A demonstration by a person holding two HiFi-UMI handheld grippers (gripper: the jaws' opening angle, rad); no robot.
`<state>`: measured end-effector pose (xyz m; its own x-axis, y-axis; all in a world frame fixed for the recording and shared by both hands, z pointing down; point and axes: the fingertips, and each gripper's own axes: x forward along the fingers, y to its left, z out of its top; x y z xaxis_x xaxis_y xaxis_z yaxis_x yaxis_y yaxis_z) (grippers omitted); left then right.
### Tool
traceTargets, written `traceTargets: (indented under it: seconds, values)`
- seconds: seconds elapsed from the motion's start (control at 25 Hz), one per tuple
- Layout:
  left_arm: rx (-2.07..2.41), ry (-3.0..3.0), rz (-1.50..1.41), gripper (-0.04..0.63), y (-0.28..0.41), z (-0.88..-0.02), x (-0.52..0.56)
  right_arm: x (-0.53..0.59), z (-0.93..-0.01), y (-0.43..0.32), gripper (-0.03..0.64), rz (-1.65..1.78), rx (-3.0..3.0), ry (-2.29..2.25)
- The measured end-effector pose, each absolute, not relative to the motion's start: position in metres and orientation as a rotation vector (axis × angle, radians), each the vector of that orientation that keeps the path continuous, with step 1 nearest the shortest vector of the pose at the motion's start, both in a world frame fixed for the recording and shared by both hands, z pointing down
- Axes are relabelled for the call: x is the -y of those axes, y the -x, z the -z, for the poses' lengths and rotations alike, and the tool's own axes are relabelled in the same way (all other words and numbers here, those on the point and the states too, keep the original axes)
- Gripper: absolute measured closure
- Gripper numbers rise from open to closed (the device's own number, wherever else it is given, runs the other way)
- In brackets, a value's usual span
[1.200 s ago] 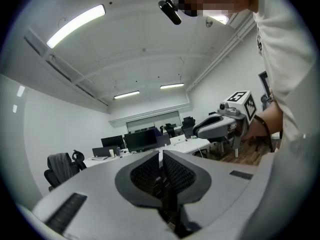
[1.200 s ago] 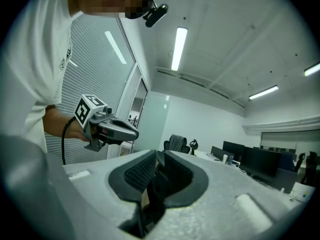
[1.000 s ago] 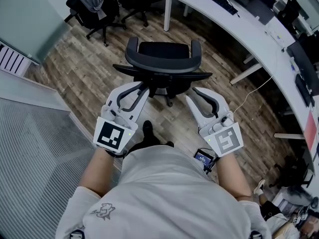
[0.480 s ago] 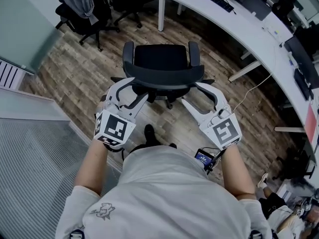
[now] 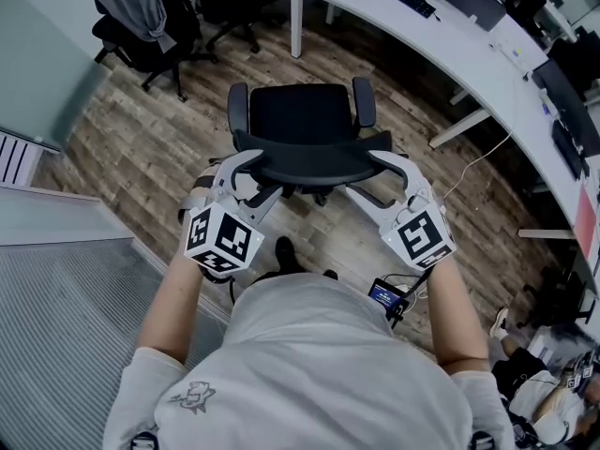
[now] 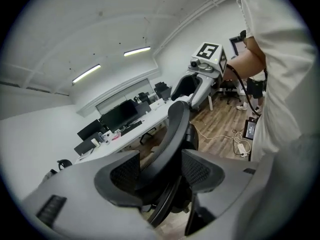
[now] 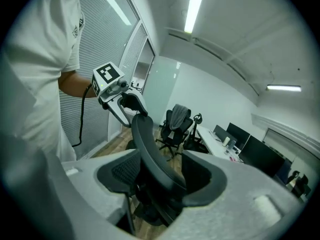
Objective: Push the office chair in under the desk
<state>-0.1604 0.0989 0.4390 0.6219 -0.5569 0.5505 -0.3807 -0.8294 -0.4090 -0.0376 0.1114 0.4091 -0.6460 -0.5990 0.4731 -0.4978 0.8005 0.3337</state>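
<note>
Chair (image 5: 305, 125): left hand-held gripper (image 5: 255, 174) and right hand-held gripper (image 5: 370, 176), jaws just opening wide, are straddling backrest (image 5: 309, 162), apparently unclamped; push pending.

Evenly lit by ceiling strips (image 7: 194, 4) above the fingers (image 7: 240, 199); blurred nearest them, fisheye-bent and black-cornered beyond.

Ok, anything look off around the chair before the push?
Nothing spilled or damaged; the office chair stands upright, clear of the desk. Only a loose white cable trails across the floor on its right.
</note>
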Motion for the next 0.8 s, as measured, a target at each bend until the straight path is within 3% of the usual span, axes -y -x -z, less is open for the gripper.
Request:
traceTargets:
  seconds: [0.44,0.8]
  values:
    - [-0.628,2.589,1.058,0.351,0.155,-0.448,-0.083,-0.099,-0.443,0.037,0.354,0.268,2.245,-0.659]
    - [-0.586,2.574,1.057,0.364,0.160,-0.447,-0.063,-0.081,-0.444,0.043,0.426,0.302,2.188,-0.645]
